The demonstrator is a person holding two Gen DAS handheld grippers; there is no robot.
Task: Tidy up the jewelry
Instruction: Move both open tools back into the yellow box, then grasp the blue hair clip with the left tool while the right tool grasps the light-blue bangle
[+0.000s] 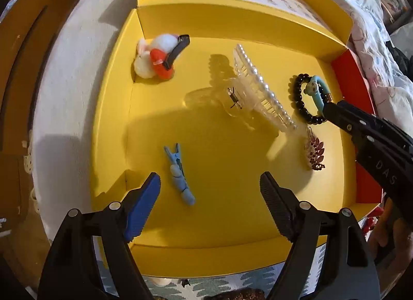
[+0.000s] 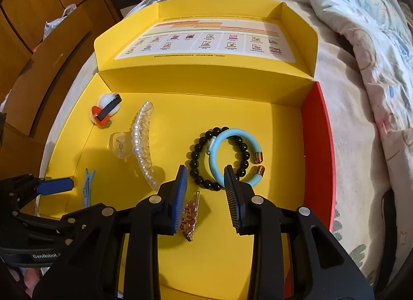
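Note:
An open yellow box (image 1: 227, 160) (image 2: 271, 119) holds the jewelry. In it lie a pearl claw clip (image 1: 258, 85) (image 2: 142, 142), a pom-pom hair clip (image 1: 157, 57) (image 2: 105, 111), a blue hair clip (image 1: 179, 173) (image 2: 87, 186), a black bead bracelet (image 1: 296, 93) (image 2: 198, 155), a light blue bangle (image 1: 318, 90) (image 2: 219, 155) over the beads, and a pink jeweled clip (image 1: 313, 150) (image 2: 191, 214). My left gripper (image 1: 210, 207) is open above the blue clip. My right gripper (image 2: 206, 189) is open, just short of both bracelets, over the jeweled clip.
The box lid (image 2: 206, 39) with a printed sheet stands open at the back. The box's right wall is red (image 2: 317, 150). The box sits on a bed with a rumpled quilt (image 2: 361, 28) to the right. Wooden cabinets (image 2: 38, 41) stand at the left.

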